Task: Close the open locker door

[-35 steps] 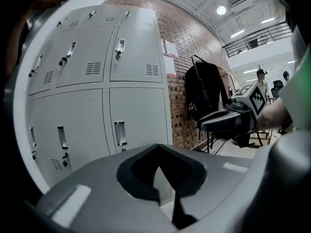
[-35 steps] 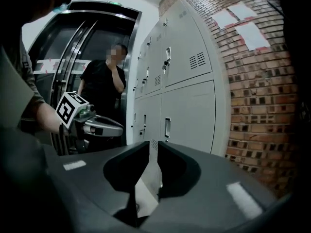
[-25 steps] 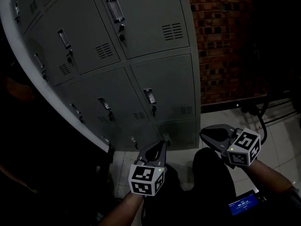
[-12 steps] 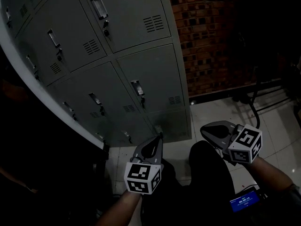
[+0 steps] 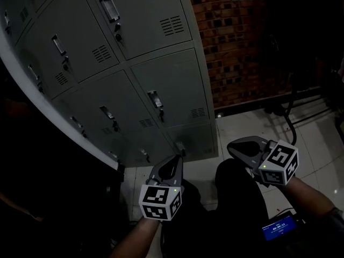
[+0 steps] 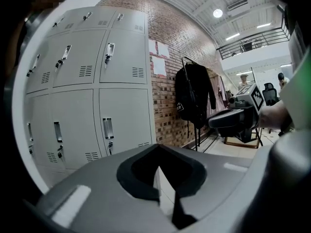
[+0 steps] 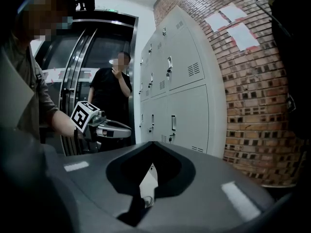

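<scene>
The grey bank of lockers (image 5: 161, 85) fills the upper left of the head view, and every door I can see lies flush with its frame. The lockers (image 6: 97, 81) also show in the left gripper view, and again as lockers (image 7: 184, 96) in the right gripper view. My left gripper (image 5: 171, 168) hangs low in front of the bottom row, well apart from the doors, shut and empty. My right gripper (image 5: 236, 148) is beside it to the right over the floor, also shut on nothing. From its own camera the left gripper (image 6: 158, 152) shows its tips meeting, as does the right gripper (image 7: 151, 147).
A red brick wall (image 5: 242, 42) adjoins the lockers on the right, with cables (image 5: 290, 112) along its base on the white tile floor (image 5: 317, 138). A dark jacket (image 6: 192, 96) hangs on a rack. A person (image 7: 112, 89) stands beyond the lockers. A small lit screen (image 5: 277, 231) sits at lower right.
The head view has swung slightly, so the lockers sit farther left in the frame. Both grippers stay low in nearly the same place.
</scene>
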The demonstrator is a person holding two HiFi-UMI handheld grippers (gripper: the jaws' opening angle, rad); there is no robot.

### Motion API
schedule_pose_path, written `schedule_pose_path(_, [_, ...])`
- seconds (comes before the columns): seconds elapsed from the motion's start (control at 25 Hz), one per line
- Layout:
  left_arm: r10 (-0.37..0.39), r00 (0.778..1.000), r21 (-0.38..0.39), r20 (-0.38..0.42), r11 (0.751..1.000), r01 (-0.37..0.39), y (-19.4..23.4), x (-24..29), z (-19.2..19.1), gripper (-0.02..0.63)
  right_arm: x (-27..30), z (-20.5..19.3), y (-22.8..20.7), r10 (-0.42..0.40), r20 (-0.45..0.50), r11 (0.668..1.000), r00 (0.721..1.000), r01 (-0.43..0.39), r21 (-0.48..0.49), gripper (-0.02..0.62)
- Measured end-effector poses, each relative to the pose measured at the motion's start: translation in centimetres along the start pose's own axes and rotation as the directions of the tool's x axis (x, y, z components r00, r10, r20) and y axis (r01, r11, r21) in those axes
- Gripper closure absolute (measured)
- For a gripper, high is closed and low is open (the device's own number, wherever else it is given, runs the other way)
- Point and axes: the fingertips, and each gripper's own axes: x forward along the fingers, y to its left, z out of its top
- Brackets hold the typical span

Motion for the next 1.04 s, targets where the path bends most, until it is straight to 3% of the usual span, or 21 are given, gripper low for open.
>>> schedule_pose_path(1.04, [0.007, 1.0, -0.015, 0.016, 1.0, -0.006, 0.8, 0.8, -0.5, 0.606, 1.2, -1.0, -1.1, 0.0, -0.002, 1.0, 1.0, 0.0, -0.004, 0.589])
